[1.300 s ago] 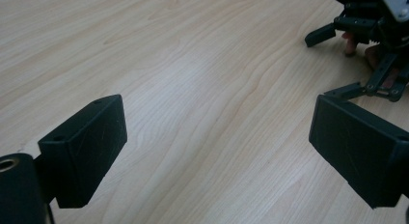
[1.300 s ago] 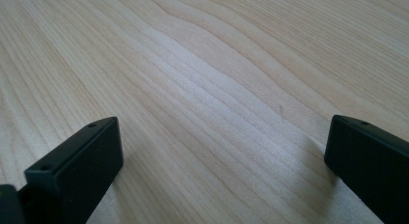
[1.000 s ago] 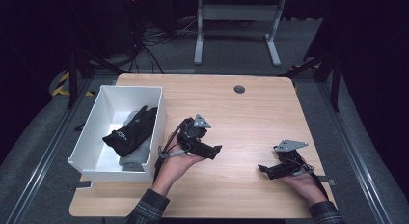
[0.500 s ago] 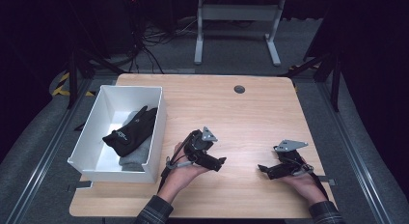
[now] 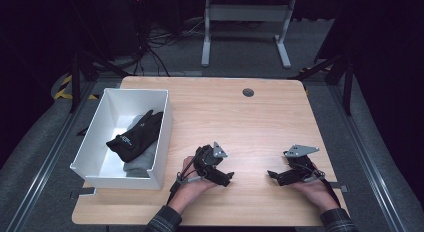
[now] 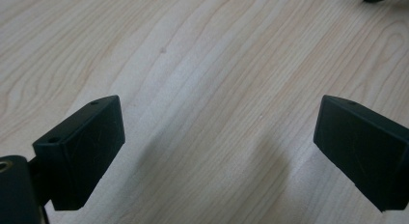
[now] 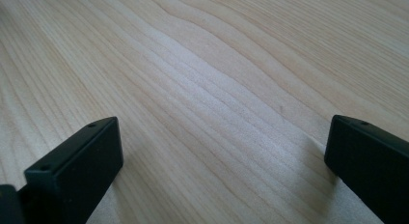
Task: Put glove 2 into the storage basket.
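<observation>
Currently both claws are empty and spread wide. Left gripper sits low at bottom centre of the high view, resting on or just above the table; its own view has the two black jaws far apart with bare wood between them, and a dark scrap at the upper right corner that is probably the other claw. Right gripper is at lower right of the high view, same state: jaws wide in its own view, wood grain only. Outward from the left claw, the nearest thing is the white bin at left of the frame, just beside the left hand. Inside it lies a black glove, draped over a grey cloth near the bin's front wall. Judging by the look: the glove is soft, light and floppy, not fragile, low slip risk against the pads. It will sag and drag once lifted, and may pull the grey cloth up with it. Best grab looks like the cuff or palm bunch toward the bin's middle, not a fingertip. High bin walls call for a steep approach from above.
</observation>
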`<state>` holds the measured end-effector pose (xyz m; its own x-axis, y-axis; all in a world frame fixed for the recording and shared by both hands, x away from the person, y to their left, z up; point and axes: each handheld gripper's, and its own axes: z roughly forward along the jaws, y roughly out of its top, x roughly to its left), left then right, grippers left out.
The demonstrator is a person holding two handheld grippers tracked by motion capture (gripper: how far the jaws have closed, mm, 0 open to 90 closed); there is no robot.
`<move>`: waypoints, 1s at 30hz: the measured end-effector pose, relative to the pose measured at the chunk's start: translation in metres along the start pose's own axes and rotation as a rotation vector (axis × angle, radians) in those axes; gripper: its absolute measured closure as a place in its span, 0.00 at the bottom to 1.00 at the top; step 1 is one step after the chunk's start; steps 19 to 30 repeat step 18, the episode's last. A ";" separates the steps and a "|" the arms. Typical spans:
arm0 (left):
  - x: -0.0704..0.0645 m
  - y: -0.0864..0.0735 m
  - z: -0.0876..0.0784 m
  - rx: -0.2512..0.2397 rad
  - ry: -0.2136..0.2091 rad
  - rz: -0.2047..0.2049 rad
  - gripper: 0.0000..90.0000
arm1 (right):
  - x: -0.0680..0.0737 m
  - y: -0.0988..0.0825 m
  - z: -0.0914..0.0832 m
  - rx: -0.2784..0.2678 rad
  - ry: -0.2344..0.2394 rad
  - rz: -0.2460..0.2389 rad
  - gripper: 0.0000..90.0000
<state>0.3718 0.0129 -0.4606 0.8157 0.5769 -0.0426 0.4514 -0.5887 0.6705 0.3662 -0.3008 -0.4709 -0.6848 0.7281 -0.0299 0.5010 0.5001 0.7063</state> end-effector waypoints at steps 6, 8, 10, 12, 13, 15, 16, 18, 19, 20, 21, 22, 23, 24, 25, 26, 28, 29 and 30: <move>0.000 -0.007 0.010 0.019 0.018 0.019 0.00 | 0.000 0.000 0.000 0.001 -0.001 -0.001 0.00; 0.000 -0.008 0.011 -0.003 0.014 0.025 0.00 | 0.000 0.000 0.000 0.001 -0.001 -0.002 0.00; 0.001 -0.010 0.011 -0.015 0.002 0.029 0.00 | 0.000 0.000 0.000 0.000 0.000 -0.001 0.00; 0.001 -0.011 0.011 -0.015 -0.002 0.035 0.00 | 0.000 0.000 0.000 0.000 0.000 -0.001 0.00; 0.001 -0.011 0.011 -0.016 -0.002 0.037 0.00 | 0.000 0.000 0.000 0.000 0.001 -0.001 0.00; 0.001 -0.011 0.011 -0.016 -0.010 0.049 0.00 | 0.000 0.000 0.000 0.000 0.001 0.000 0.00; 0.000 -0.011 0.011 -0.015 -0.014 0.051 0.00 | 0.000 0.000 0.000 0.000 0.001 -0.001 0.00; 0.000 -0.011 0.011 -0.015 -0.019 0.052 0.00 | 0.000 0.000 0.000 0.000 0.000 -0.001 0.00; 0.000 -0.011 0.011 -0.015 -0.019 0.052 0.00 | 0.000 0.000 0.000 0.000 0.000 -0.001 0.00; 0.000 -0.011 0.011 -0.015 -0.019 0.052 0.00 | 0.000 0.000 0.000 0.000 0.000 -0.001 0.00; 0.000 -0.011 0.011 -0.015 -0.019 0.052 0.00 | 0.000 0.000 0.000 0.000 0.000 -0.001 0.00; 0.000 -0.011 0.011 -0.015 -0.019 0.052 0.00 | 0.000 0.000 0.000 0.000 0.000 -0.001 0.00; 0.000 -0.011 0.011 -0.015 -0.019 0.052 0.00 | 0.000 0.000 0.000 0.000 0.000 -0.001 0.00; 0.000 -0.011 0.011 -0.015 -0.019 0.052 0.00 | 0.000 0.000 0.000 0.000 0.000 -0.001 0.00; 0.000 -0.011 0.011 -0.015 -0.019 0.052 0.00 | 0.000 0.000 0.000 0.000 0.000 -0.001 0.00; 0.000 -0.011 0.011 -0.015 -0.019 0.052 0.00 | 0.000 0.000 0.000 0.000 0.000 -0.001 0.00; 0.000 -0.011 0.011 -0.015 -0.019 0.052 0.00 | 0.000 0.000 0.000 0.000 0.000 -0.001 0.00; 0.000 -0.011 0.011 -0.015 -0.019 0.052 0.00 | 0.000 0.000 0.000 0.000 0.000 -0.001 0.00; 0.000 -0.011 0.011 -0.015 -0.019 0.052 0.00 | 0.000 0.000 0.000 0.000 0.000 -0.001 0.00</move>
